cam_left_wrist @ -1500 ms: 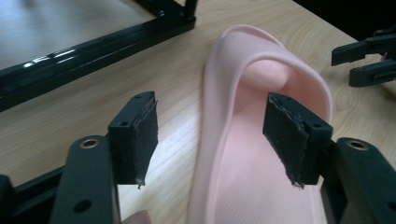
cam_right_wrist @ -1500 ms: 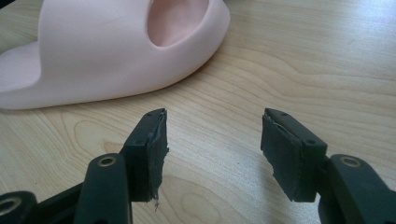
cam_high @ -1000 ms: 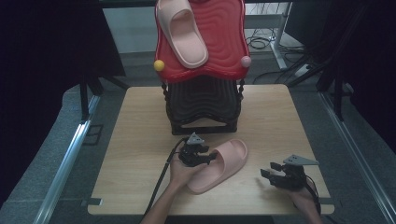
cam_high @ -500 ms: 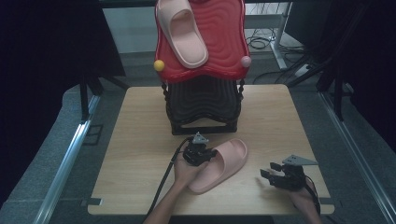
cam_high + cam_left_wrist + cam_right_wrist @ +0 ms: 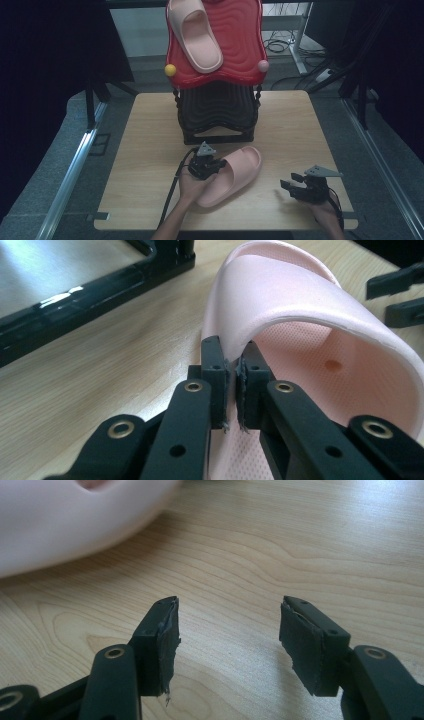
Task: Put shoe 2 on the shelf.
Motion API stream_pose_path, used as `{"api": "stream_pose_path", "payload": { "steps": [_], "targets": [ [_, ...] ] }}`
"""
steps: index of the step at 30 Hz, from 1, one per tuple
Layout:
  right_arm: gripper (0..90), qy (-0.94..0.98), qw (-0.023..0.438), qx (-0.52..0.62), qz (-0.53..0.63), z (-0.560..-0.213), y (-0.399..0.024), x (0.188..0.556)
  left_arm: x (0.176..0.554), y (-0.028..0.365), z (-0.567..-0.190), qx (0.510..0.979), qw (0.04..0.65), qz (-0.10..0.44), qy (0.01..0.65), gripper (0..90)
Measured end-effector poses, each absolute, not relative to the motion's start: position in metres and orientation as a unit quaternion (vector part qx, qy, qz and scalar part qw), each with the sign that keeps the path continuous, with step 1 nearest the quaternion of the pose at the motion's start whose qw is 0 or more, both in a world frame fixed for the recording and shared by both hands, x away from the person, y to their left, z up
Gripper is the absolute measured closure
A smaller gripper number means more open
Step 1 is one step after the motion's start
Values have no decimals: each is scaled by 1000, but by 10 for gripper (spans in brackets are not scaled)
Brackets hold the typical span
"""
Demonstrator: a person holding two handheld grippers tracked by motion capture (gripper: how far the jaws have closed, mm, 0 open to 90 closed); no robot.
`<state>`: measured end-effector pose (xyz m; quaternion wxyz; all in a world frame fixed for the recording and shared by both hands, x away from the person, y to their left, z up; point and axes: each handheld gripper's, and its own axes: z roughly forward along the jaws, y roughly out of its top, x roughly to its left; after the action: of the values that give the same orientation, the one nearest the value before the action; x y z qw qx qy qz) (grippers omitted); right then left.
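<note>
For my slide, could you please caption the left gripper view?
Left hand-held gripper pinching the strap edge of a pink slipper on the wooden table.

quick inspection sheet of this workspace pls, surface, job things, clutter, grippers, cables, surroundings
surface: light wooden table, bare around the work
job's things: pink foam slipper on the table; its mate lies on the red wavy rack top of the black rack
clutter: nothing seen
grippers: left gripper has just been closing, pinching the slipper's strap edge; right gripper open over bare wood
cables: black cable trails from the left gripper
surroundings: grey floor, dark drapes
</note>
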<state>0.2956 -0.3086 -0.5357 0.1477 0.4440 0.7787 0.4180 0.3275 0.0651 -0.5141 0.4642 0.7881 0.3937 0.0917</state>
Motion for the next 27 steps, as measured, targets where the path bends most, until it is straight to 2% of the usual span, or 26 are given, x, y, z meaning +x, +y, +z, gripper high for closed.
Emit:
{"api": "stream_pose_path", "payload": {
  "steps": [16,27],
  "targets": [
    [410,772,147,460,412,-540,-308,298,306,105,-498,734,526,113,414,846],
    [410,772,150,461,412,-540,-309,298,300,118,-490,720,541,125,416,845]
  ]
}}
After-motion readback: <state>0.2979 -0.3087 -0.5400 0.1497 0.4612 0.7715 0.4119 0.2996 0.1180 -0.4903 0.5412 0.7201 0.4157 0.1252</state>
